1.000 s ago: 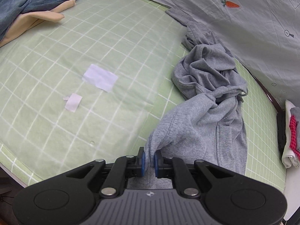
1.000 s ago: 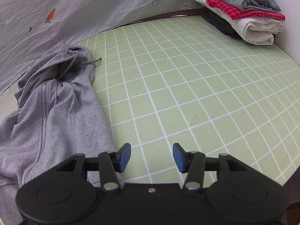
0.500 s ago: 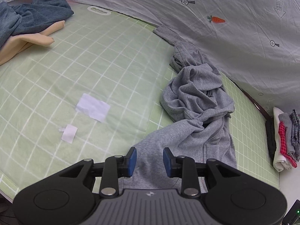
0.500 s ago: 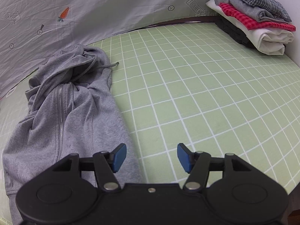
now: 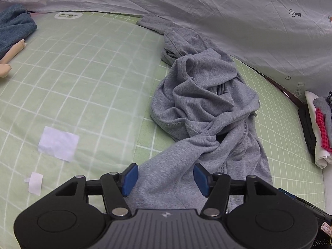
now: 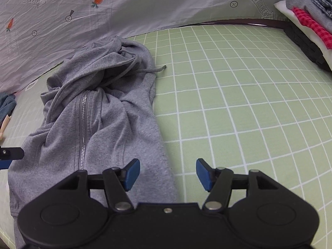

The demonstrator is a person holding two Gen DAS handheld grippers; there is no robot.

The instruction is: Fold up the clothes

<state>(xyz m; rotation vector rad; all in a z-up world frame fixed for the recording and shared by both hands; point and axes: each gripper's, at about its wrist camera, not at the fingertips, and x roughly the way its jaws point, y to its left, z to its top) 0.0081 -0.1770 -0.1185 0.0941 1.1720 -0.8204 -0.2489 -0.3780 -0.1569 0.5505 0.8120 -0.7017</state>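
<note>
A grey zip hoodie (image 5: 203, 103) lies crumpled on the green checked mat (image 5: 83, 78); one sleeve runs toward the back cloth, and the hem lies near me. My left gripper (image 5: 166, 178) is open and empty, just above the hoodie's near hem. In the right wrist view the hoodie (image 6: 99, 120) lies at the left with its zipper and drawstring showing. My right gripper (image 6: 167, 174) is open and empty, over the hoodie's right edge and the mat (image 6: 238, 108).
A stack of folded clothes (image 6: 307, 18) sits at the far right, also in the left wrist view (image 5: 320, 128). Two white paper scraps (image 5: 59, 143) lie on the mat at left. Blue and beige garments (image 5: 12, 33) lie far left. A printed grey sheet (image 5: 228, 16) hangs behind.
My left gripper let go of the hoodie's hem and opened wide, then drew back a little. My right gripper shifted left toward the hoodie's edge and stayed open.
</note>
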